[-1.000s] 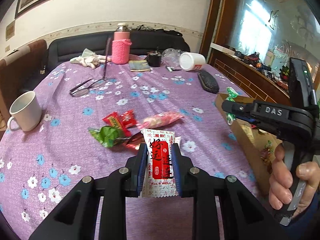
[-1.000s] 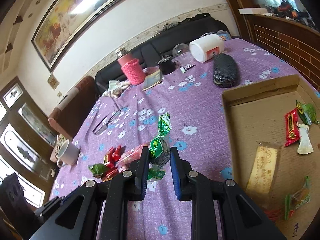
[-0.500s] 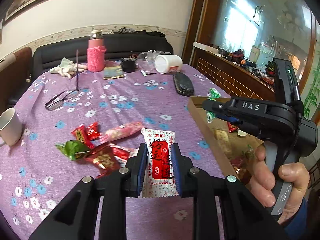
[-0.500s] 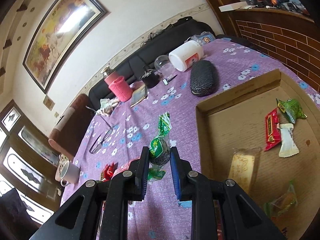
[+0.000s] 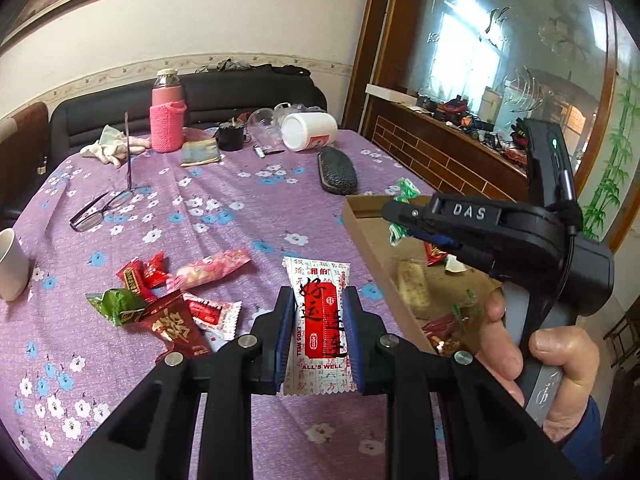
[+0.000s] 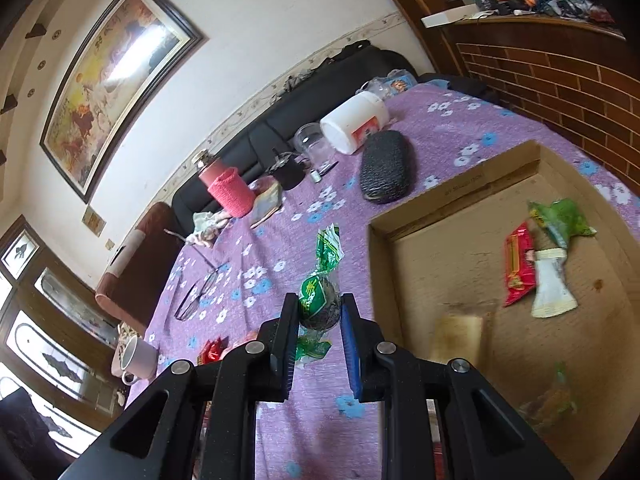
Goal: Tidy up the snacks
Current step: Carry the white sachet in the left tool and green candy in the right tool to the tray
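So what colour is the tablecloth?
The tablecloth is purple, dotted with small blue and white flowers. The left wrist view shows it best.

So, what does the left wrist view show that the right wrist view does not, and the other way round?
Only the left wrist view: the red and white packet held in the left gripper, the right hand, the mirror.
Only the right wrist view: the framed painting in full, the green candy gripped close up.
Both: the cardboard tray, the pink bottle, the glasses case.
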A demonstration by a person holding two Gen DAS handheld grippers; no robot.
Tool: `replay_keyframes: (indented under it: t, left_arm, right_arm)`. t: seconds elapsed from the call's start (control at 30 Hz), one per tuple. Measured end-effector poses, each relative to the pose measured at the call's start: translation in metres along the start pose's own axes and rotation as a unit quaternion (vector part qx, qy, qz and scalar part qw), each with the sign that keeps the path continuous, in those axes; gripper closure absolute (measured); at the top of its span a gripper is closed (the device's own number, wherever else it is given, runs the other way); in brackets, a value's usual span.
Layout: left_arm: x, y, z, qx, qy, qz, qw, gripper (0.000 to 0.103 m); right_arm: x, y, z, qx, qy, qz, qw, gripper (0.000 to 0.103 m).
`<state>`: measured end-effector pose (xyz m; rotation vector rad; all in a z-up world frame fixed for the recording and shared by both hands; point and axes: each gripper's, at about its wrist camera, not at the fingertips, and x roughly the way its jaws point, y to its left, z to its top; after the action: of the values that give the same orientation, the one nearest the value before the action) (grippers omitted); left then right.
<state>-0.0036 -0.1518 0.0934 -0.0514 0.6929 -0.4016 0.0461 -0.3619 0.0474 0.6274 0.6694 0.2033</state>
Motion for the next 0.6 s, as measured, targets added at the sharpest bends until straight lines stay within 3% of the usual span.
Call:
replay_keyframes:
  t: [0.33, 0.6]
  left_arm:
    - [0.021, -0.041, 0.010, 0.021, 0.011, -0.048, 0.9986, 0.080]
    - [0.060, -0.091, 0.013, 0.039, 0.040, -0.093, 0.9941, 0.080]
  right_arm:
    - [-0.058, -0.056, -0.001, 0.008, -0.047, -0.046, 0.998, 0.081]
    - [-0.063, -0.097, 0.006, 0.053, -0.045, -0.063, 0.996, 0.081]
